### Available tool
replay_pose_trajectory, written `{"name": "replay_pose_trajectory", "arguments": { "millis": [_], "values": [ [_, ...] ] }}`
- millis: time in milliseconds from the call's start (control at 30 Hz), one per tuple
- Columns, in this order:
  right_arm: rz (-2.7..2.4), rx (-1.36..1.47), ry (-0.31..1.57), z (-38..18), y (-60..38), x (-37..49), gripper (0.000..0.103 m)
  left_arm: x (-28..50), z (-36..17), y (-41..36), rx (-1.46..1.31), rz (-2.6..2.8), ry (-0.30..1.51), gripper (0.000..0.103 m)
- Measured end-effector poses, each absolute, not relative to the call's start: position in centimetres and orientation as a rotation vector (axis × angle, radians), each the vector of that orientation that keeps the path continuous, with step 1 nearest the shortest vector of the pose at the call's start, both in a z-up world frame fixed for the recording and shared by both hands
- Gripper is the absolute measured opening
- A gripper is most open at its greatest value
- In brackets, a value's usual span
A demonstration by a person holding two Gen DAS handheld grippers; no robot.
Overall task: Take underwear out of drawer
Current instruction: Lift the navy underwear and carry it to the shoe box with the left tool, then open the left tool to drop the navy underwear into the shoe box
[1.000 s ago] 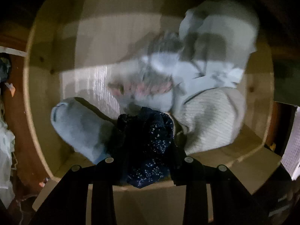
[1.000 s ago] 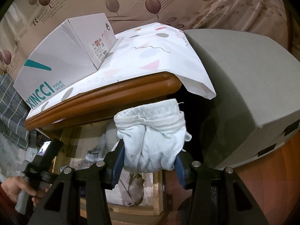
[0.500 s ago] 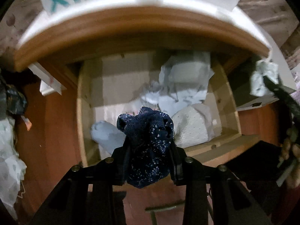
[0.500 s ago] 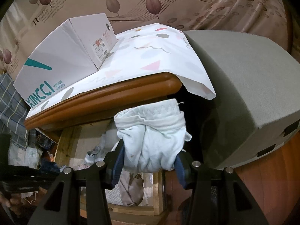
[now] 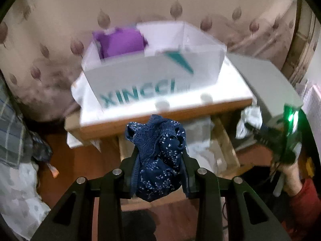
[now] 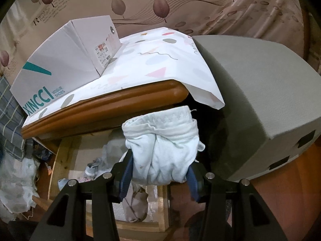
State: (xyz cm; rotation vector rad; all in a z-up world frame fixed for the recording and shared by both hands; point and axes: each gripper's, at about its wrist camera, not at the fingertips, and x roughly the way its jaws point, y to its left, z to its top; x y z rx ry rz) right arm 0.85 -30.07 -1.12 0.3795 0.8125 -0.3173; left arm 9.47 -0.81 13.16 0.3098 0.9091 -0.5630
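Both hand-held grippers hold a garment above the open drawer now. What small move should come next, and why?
Probably carry the navy spotted underwear in the left hand-held gripper forward over the white shoe box and release it there. The box stands open on the table, a purple garment already lies inside, and the right hand-held gripper holds the white underwear.

The open drawer [image 6: 60, 160] lies under the overhanging table edge [image 6: 104, 108], which roofs its back part; only the front part is open from above. Inside the drawer, bundled clothes [image 6: 134, 202] fill the right side, while the left floor is bare. Right of the drawer a grey box [image 6: 250, 92] stands close. On the table a shoebox [image 5: 152, 76] takes the left; the cloth [image 6: 160, 60] beside it is bare
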Motion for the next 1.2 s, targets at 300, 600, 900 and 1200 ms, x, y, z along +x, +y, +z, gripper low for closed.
{"name": "replay_pose_trajectory", "arguments": {
  "millis": [300,600,900,1200],
  "values": [
    [-0.323,0.383,0.810,-1.1,-30.1,0.9,0.048,15.0,21.9,-0.5,0.242,-0.486,0.760,0.031],
    [-0.317,0.397,0.816,-1.3,-30.2,1.1,0.048,24.2,21.4,-4.6,0.236,-0.446,0.831,0.032],
    [-0.335,0.416,0.816,-1.5,-31.0,1.1,0.048,30.4,15.5,-7.1,0.245,-0.380,0.989,0.032],
    [-0.318,0.397,0.828,-1.7,-30.5,1.8,0.048,32.4,12.0,-6.5,0.224,-0.337,1.062,0.037]
  ]
}}
